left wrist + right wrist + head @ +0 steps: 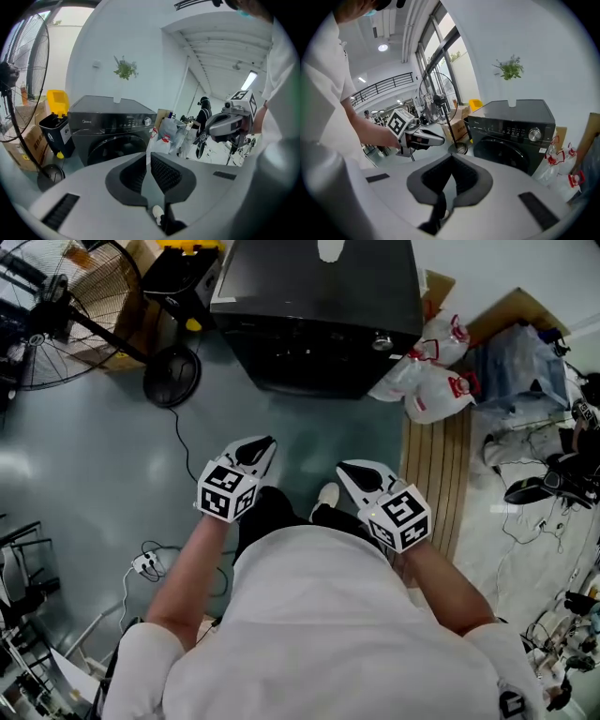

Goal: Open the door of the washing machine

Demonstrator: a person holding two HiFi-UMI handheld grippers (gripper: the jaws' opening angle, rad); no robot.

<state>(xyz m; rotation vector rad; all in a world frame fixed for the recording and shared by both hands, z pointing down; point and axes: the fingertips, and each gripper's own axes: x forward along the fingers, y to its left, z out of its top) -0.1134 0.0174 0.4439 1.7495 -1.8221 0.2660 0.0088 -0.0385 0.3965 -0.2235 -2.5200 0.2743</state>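
Observation:
A black front-loading washing machine stands ahead on the grey floor, its round door closed. A silver knob sits on the right of its panel. The machine and its dark door also show in the right gripper view. My left gripper and right gripper hover side by side in front of my body, well short of the machine. Both point at it. The left gripper is shut with nothing in it, and so is the right gripper.
A standing fan with a round base is at the left. A black and yellow bin is beside the machine. White plastic bags lie on a wooden pallet at the right. A power strip lies near my feet.

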